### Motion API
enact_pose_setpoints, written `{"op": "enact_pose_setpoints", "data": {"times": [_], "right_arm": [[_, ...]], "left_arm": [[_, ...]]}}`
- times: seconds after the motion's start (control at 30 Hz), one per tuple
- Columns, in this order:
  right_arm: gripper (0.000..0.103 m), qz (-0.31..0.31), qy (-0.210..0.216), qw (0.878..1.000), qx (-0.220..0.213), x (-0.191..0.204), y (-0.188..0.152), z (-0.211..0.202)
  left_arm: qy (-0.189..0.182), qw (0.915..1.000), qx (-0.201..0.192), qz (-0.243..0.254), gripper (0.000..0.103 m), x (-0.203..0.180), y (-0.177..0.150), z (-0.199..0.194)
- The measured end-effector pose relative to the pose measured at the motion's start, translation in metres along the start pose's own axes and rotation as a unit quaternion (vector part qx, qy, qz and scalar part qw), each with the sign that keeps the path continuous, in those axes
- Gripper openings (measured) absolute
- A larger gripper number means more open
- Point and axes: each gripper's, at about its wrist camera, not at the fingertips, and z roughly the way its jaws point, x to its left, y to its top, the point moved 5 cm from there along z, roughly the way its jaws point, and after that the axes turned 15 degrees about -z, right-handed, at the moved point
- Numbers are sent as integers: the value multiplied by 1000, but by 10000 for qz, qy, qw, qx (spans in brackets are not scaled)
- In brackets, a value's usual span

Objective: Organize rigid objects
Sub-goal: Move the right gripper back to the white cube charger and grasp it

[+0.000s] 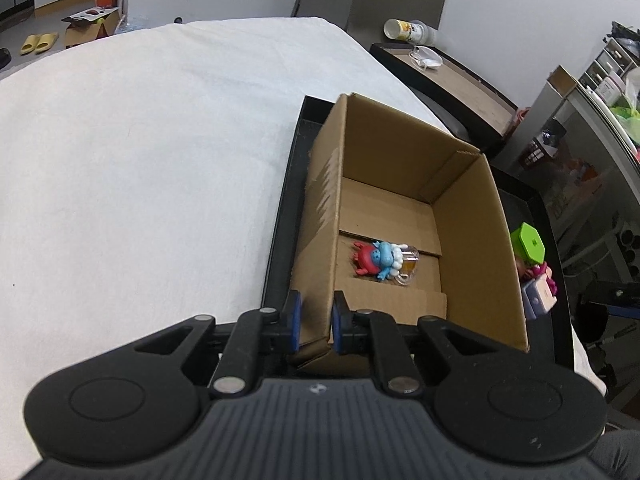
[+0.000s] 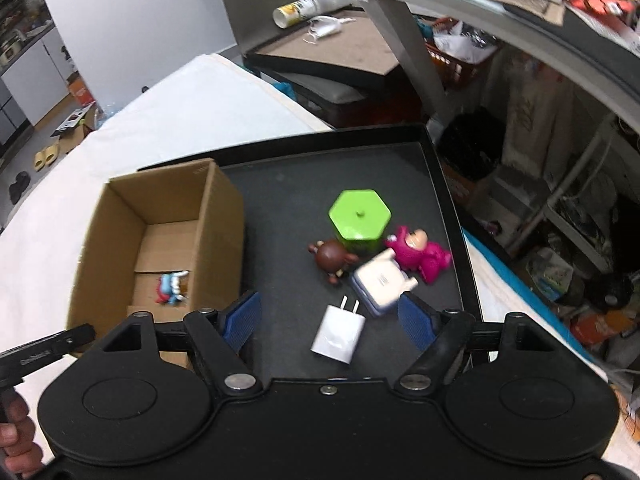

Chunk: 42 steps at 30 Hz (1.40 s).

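Cardboard box [image 1: 404, 216] stands open-topped at the left end of a black tray [image 2: 436, 184], and the tray rests on a table covered in white cloth [image 1: 140, 152]. On the box floor lies a small toy figure [image 1: 378, 260] in red, blue and white, close to the near left corner. Your left gripper [image 1: 316, 322] has its blue-padded fingers [image 1: 295, 320] pinching the near left wall of the box, one pad outside and one inside, pressed close on the cardboard.

Your right gripper [image 2: 331, 320] hangs over the open part of the tray with its fingers [image 2: 240, 320] spread wide and nothing pinched. A white plug charger [image 2: 339, 334] lies flat on the tray between them, prongs pointing away from you; the pads do not touch it. Just beyond it sits a white and purple boxy object [image 2: 380, 282], which the blur keeps you from naming more closely. Touching that are a brown bear figure [image 2: 332, 258] on its left and a pink bear figure [image 2: 420, 254] on its right. Behind those stands a green hexagonal container [image 2: 359, 218], upright, with the brown bear against its near side.

From the right wrist view you can see your left hand [image 2: 18, 436] at the lower left edge.
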Motion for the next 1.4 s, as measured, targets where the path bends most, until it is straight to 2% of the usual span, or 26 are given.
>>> {"op": "enact_pose_setpoints", "data": {"times": [0.33, 0.57, 0.87, 0.93, 1.2, 1.27, 1.4], "right_arm": [[75, 216, -59, 9997, 46, -17, -12, 29], [74, -307, -106, 9995, -8, -23, -9, 50], [68, -934, -62, 9955, 129, -23, -5, 76], [62, -962, -89, 9952, 175, -26, -5, 81], [55, -1116, -61, 9933, 303, -28, -5, 96], [44, -1192, -33, 9921, 390, -26, -8, 101], [42, -1120, 31, 9923, 531, -28, -12, 102]], "left_arm": [[-129, 9998, 110, 133, 15, -4, -6, 1], [-48, 9995, 134, 270, 16, -4, -4, 3], [-24, 9997, 180, 157, 16, -3, 0, 12], [-11, 9998, 142, 153, 16, -4, 2, 13], [55, 9997, 160, 167, 16, -5, 5, 20], [82, 9997, 151, 175, 16, -5, 5, 21], [118, 9997, 137, 174, 16, -6, 4, 22]]}}
